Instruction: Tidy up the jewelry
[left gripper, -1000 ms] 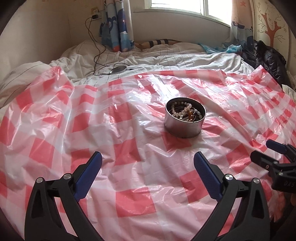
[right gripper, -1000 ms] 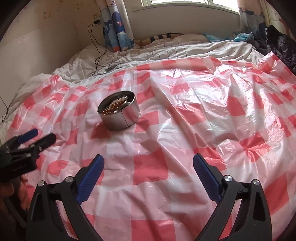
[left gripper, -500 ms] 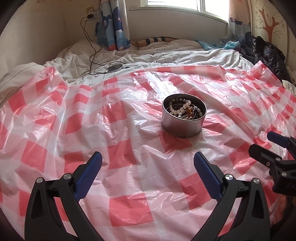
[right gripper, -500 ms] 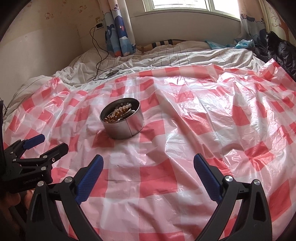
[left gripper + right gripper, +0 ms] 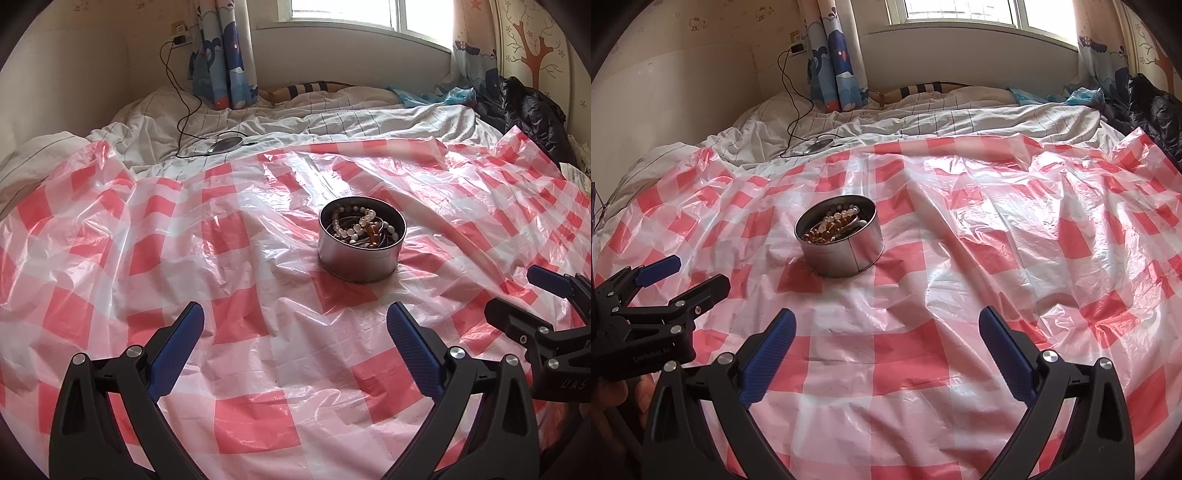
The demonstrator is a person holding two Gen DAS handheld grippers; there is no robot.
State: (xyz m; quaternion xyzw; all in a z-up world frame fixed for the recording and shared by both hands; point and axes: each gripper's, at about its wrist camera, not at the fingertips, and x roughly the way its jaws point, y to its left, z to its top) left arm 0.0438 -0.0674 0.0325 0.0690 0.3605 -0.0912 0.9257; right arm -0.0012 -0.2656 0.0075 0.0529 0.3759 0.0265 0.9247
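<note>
A round metal tin [image 5: 360, 258] stands on the red-and-white checked plastic sheet [image 5: 240, 350]. It holds a heap of jewelry [image 5: 364, 227]: white bead strands and amber pieces. In the right wrist view the tin [image 5: 846, 251] sits left of centre with amber and white beads [image 5: 831, 225] inside. My left gripper [image 5: 295, 325] is open and empty, short of the tin. My right gripper [image 5: 886, 328] is open and empty, to the right of the tin. Each gripper shows in the other's view, the right one [image 5: 517, 295] and the left one [image 5: 690, 277].
The sheet covers a bed with a rumpled white striped blanket [image 5: 295, 122] behind it. A black cable and a round charger [image 5: 225, 144] lie on the blanket. A black jacket [image 5: 528, 107] is at the far right. Wall, curtain and window stand behind.
Both grippers have drawn back and tilted up a little, so more of the wall and window shows. The tin has not moved. Both grippers stay open.
</note>
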